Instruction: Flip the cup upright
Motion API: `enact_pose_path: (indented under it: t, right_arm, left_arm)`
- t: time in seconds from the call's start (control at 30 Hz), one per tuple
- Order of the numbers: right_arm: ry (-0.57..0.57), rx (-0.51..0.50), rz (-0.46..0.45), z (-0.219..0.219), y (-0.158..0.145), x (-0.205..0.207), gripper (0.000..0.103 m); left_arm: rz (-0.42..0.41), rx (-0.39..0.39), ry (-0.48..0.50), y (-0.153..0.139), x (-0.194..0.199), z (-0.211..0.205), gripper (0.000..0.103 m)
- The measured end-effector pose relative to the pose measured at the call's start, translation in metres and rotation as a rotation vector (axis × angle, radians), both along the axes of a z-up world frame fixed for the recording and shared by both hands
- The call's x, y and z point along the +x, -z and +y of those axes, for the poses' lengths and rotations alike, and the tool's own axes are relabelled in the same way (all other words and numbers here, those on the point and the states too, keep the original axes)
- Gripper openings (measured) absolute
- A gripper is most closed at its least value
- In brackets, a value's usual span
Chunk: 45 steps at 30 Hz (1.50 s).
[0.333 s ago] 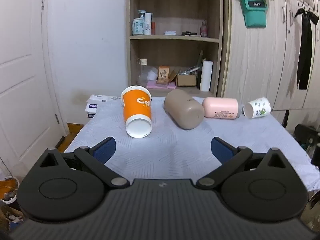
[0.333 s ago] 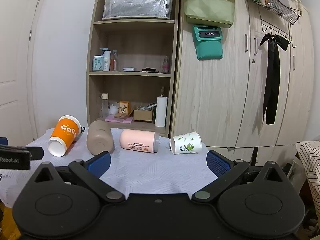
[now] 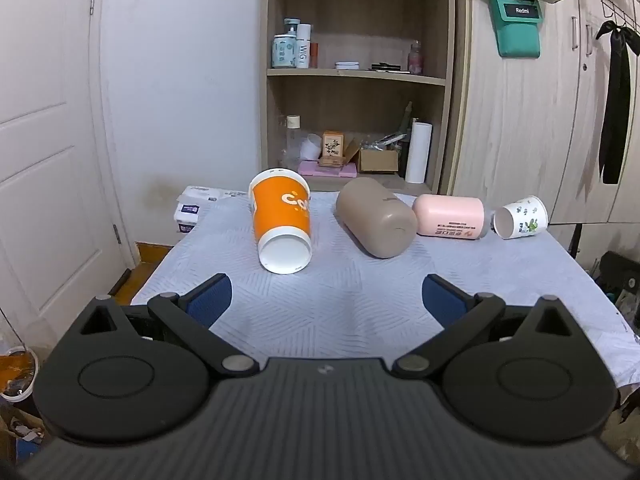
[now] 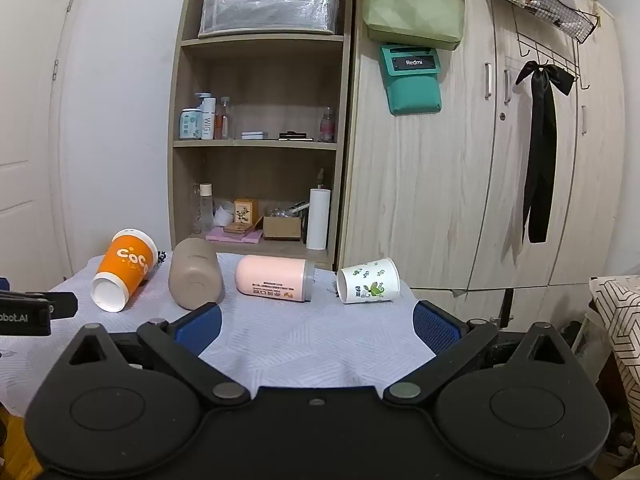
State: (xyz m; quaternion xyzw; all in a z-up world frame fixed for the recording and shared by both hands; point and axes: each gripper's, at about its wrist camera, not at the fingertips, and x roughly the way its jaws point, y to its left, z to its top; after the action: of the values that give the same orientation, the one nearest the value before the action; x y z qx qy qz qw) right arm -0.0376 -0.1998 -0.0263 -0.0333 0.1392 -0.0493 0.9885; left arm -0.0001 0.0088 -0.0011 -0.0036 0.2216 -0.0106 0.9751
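We are at the approach, with nothing gripped yet, so the thing to do well is line up before closing. Four vessels lie on their sides on the cloth-covered table (image 3: 360, 304): an orange cup (image 3: 282, 220), a tan bottle (image 3: 376, 218), a pink bottle (image 3: 450, 216) and a small white cup with green leaves (image 3: 522, 217). Our left gripper (image 3: 326, 292) has its jaws spread wide and holds nothing; the orange cup lies ahead of it and slightly left of centre, well apart from the fingertips, its white base turned toward us and its mouth away. We judge it best to come in low and level, take the cup across its orange wall near the middle, close gently since paper crushes easily, then lift and rotate until the mouth faces up before setting it down. Our right gripper (image 4: 316, 326) is likewise fully spread and empty; the white cup (image 4: 368, 281) lies ahead of it, a little right of centre, mouth facing left.
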Motion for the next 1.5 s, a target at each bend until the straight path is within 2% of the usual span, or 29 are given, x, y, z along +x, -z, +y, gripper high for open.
enact_pose_path:
  t: [0.37, 0.77, 1.5]
  right_arm:
    - [0.046, -0.002, 0.021, 0.002, 0.002, 0.003, 0.103]
    - [0.087, 0.028, 0.051, -0.008, 0.006, 0.007, 0.103]
    - [0.083, 0.023, 0.074, -0.007, 0.009, 0.012, 0.103]
  left_arm:
    - [-0.002, 0.034, -0.024, 0.005, 0.002, 0.002, 0.103]
    - [0.019, 0.019, -0.019, 0.009, 0.005, 0.002, 0.103]
    - [0.051, -0.011, 0.008, 0.017, 0.014, 0.007, 0.103]
